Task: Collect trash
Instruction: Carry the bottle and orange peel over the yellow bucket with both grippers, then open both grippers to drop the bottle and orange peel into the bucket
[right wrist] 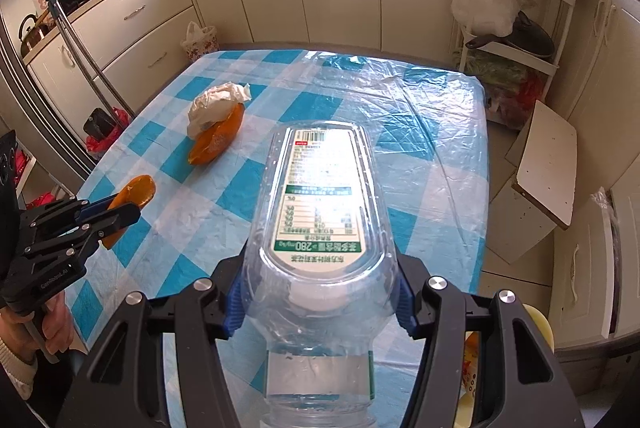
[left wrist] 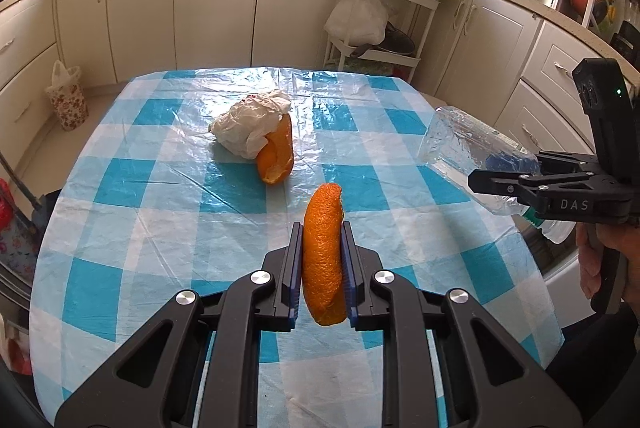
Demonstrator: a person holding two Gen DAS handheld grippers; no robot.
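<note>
Both of my grippers were already loaded, so what mattered for the next move was where the remaining trash lay from them. My left gripper (left wrist: 322,260) was clenched on an orange peel strip (left wrist: 323,252), its fingers (left wrist: 294,268) pressing the peel from both sides, the strip standing on edge with its long axis running along the fingers and poking out past their tips at the centre of the left wrist view. My right gripper (right wrist: 318,302) was grasping a clear plastic bottle (right wrist: 320,212) around its shoulder, base pointing away up the frame, neck toward the camera, its long axis in line with the fingers. Still on the checkered surface (left wrist: 120,228) lay a second orange peel (left wrist: 276,154) leaning against a crumpled white tissue (left wrist: 250,122), touching it, just above and left of centre in the left wrist view and in the left middle of the right wrist view. I judged that pair nearer my left hand than my right, straight ahead of the left fingers. No bin showed clearly in either view, so I could not tell which way the drop-off lay
</note>
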